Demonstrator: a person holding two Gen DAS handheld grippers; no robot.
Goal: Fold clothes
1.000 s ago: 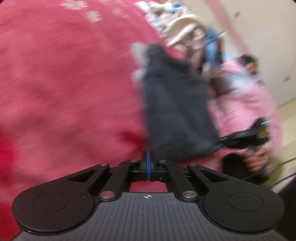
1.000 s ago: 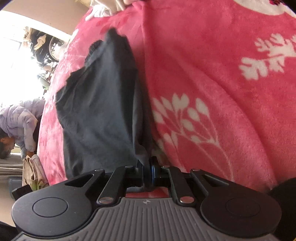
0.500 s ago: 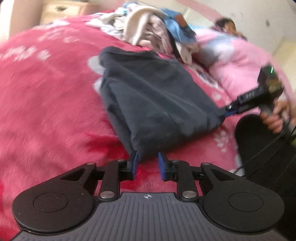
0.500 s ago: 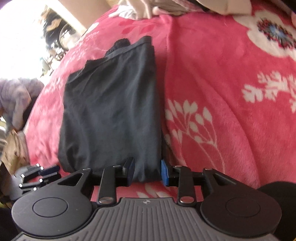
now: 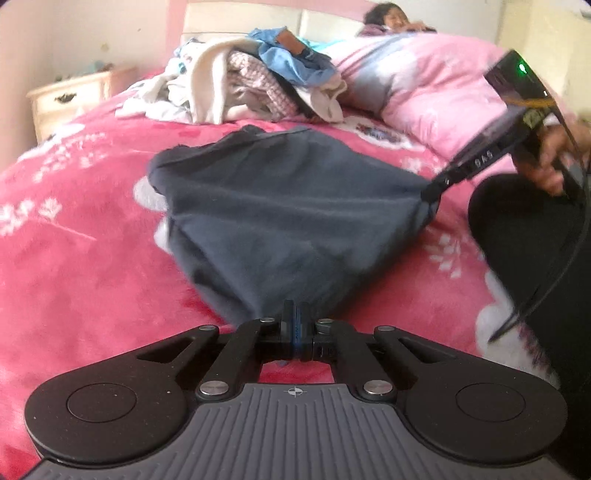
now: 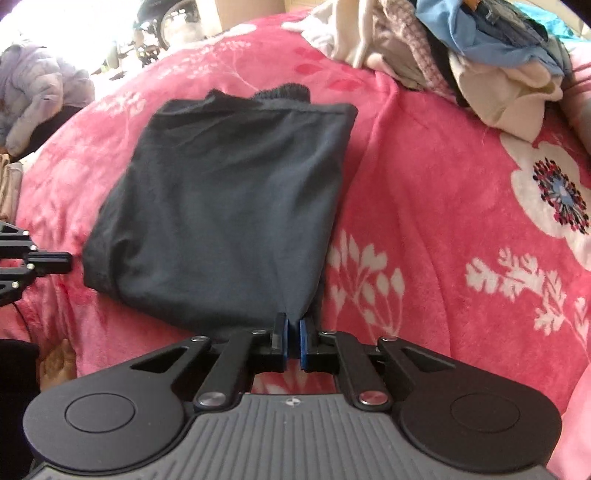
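1. Your left tool [image 5: 295,325] is pinched tight, with its blue pads pressed together on the near corner of the dark grey garment [image 5: 288,206].
2. Your right tool [image 6: 291,339] is almost closed, with only a thin gap between its blue pads, and the near right corner of the dark grey garment [image 6: 229,206] sits in that gap.
3. In the left view you can see your right tool [image 5: 476,162] at 2 o'clock, with its tip on the far right corner of the garment, and your right hand [image 5: 554,158] holding it.
4. In the right view your left tool [image 6: 33,262] pokes in at 9 o'clock, just beside the left edge of the garment.
5. The garment is folded into a rough rectangle and lies on the pink bedspread [image 6: 443,206] with white flowers.
6. A pile of mixed clothes [image 5: 258,85] sits on the bed at 12 o'clock, past the garment; in the right view the pile of mixed clothes [image 6: 461,51] is at 1 o'clock.
7. A pink blanket [image 5: 424,85] lies at 1 o'clock in the left view, with a person [image 5: 388,16] at its far end.
8. A cream nightstand [image 5: 70,99] stands at 10 o'clock beside the bed.
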